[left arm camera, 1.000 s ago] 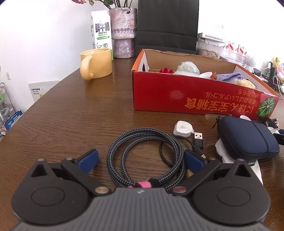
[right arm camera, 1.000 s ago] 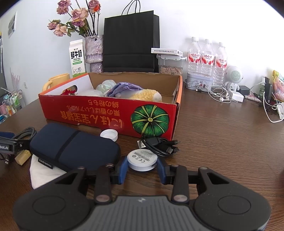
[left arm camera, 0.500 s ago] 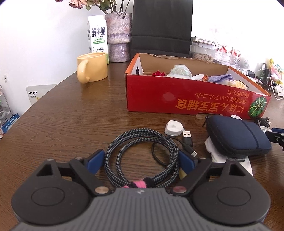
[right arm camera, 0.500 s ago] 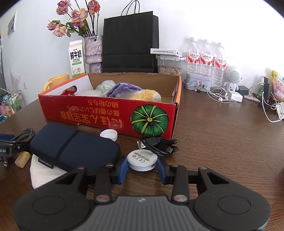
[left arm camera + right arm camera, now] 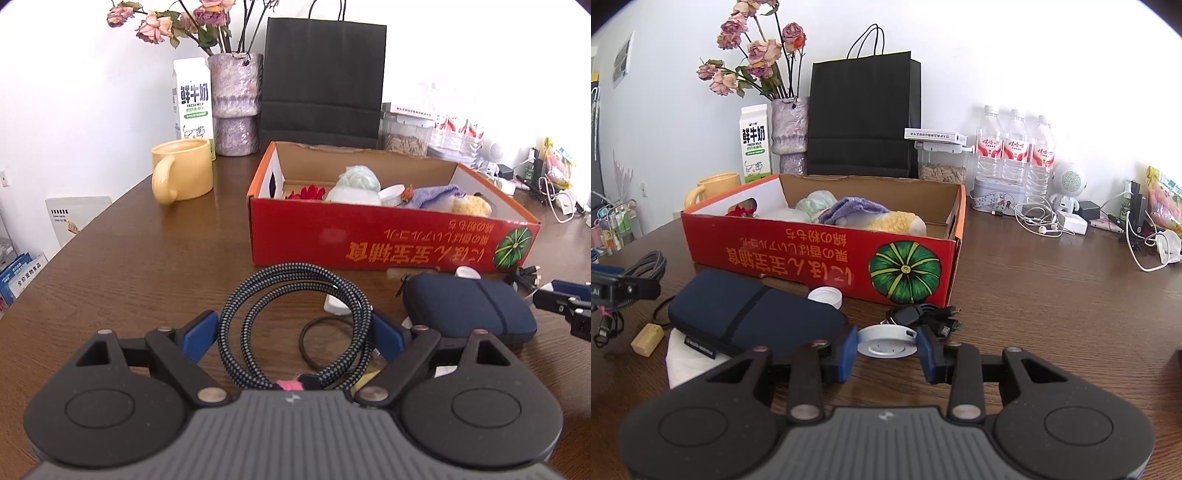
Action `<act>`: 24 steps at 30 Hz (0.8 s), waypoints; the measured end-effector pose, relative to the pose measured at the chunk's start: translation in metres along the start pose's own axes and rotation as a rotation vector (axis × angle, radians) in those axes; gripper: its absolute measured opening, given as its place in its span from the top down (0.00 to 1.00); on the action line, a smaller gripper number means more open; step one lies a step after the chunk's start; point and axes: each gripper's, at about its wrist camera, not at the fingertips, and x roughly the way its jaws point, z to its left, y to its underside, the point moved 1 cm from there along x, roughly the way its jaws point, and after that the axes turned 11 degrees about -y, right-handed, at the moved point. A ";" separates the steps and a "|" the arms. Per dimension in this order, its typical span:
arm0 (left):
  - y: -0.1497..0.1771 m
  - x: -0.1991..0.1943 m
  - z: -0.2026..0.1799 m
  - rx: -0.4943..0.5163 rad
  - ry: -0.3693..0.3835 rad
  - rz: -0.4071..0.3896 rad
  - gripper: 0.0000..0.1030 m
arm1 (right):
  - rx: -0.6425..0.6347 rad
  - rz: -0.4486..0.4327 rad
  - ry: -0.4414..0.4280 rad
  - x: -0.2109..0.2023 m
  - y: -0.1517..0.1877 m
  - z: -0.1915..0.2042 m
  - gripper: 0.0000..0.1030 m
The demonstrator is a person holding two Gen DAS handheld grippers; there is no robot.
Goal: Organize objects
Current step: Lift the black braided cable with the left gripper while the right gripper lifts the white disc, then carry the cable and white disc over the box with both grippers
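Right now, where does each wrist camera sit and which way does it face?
Left wrist: on the left gripper, looking forward and down over its fingers closed around the braided cable coil, toward the red cardboard box.
Right wrist: on the right gripper, fingers clamping a white round puck, facing the same box.
Shared: the box, the navy zip case, the black paper bag.
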 end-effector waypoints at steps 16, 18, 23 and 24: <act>-0.009 -0.012 -0.001 -0.006 0.045 -0.054 0.14 | -0.002 0.013 0.028 -0.001 0.002 0.002 0.61; -0.007 -0.013 0.000 -0.007 0.046 -0.052 0.14 | 0.008 0.049 0.033 0.002 0.003 0.001 0.61; -0.006 -0.014 0.004 -0.015 0.050 -0.052 0.14 | 0.024 0.060 0.027 0.000 0.008 0.001 0.58; -0.007 -0.014 0.004 -0.016 0.050 -0.054 0.14 | 0.026 0.051 0.023 -0.003 0.009 0.001 0.58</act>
